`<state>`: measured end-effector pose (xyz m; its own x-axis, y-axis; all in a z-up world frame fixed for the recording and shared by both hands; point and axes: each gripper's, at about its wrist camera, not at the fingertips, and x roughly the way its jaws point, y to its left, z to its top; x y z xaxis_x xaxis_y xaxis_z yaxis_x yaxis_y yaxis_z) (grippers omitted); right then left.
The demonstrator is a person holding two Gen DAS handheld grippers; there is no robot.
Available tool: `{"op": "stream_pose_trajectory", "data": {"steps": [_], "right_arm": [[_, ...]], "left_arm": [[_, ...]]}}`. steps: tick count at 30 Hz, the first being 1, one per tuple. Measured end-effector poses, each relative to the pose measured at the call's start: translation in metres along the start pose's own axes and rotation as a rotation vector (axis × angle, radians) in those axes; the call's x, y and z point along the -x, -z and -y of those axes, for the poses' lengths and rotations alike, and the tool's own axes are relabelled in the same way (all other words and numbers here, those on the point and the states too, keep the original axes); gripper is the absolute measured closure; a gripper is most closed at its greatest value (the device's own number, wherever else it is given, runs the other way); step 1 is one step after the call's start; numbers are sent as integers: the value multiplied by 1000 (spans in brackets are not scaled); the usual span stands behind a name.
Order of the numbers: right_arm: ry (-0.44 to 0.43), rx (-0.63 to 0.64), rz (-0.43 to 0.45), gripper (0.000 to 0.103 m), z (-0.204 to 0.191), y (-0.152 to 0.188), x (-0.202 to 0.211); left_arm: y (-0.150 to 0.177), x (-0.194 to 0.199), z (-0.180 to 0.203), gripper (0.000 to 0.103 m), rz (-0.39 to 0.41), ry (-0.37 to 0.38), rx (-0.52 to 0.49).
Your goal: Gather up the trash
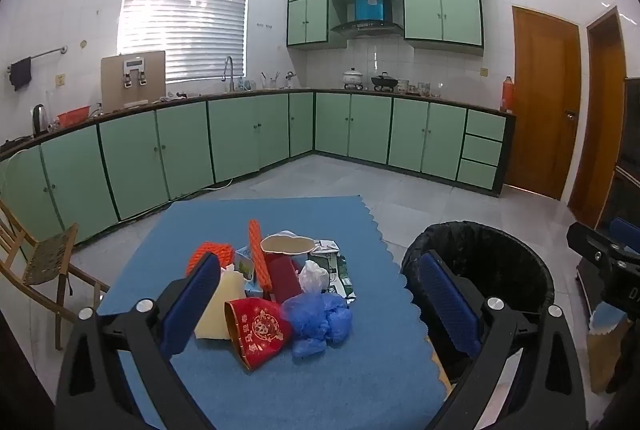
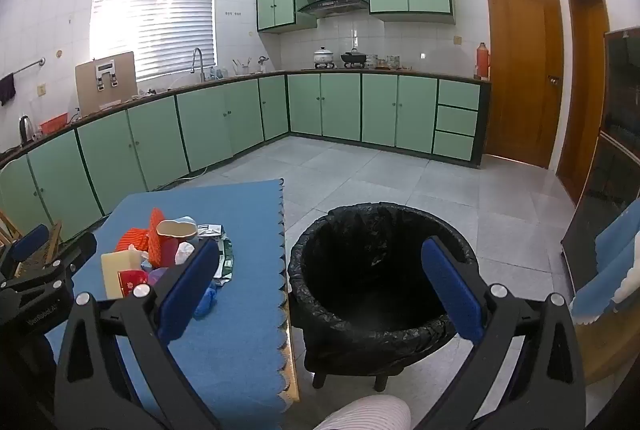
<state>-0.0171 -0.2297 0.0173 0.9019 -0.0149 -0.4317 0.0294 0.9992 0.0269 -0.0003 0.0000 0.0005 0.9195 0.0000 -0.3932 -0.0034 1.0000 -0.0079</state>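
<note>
**Both grippers spread wide above table and bin**

The left gripper point(image 1: 320, 306) is spread wide and holds nothing, aimed over the trash pile point(image 1: 276, 286) in the middle of the blue table mat point(image 1: 360, 370). In that pile, a red paper cup point(image 1: 260, 330) lies at 6 o'clock, blue plastic bags point(image 1: 318, 318) just beside it at 4 o'clock, orange foam netting point(image 1: 210, 254) at 10 o'clock. The right gripper point(image 2: 320, 294) is likewise spread and empty, pointing over the black-lined trash bin point(image 2: 380, 326), which stands on the floor just beside the mat's scalloped edge, at 3 o'clock from the pile.
</note>
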Motion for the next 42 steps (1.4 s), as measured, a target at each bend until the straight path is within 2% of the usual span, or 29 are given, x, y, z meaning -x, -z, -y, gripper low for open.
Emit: {"op": "stream_pose_trajectory", "data": {"steps": [9,12,42], "right_arm": [[-4,7,0,5,-3,1,0],[-7,9,3,5,-6,5,1],[-6,10,4,5,-6,2,-2]], "left_arm": [[-3,3,2,6,27,4,6],[2,3,-9,6,16,3,10],[0,5,-6,6,27,-16,3]]}}
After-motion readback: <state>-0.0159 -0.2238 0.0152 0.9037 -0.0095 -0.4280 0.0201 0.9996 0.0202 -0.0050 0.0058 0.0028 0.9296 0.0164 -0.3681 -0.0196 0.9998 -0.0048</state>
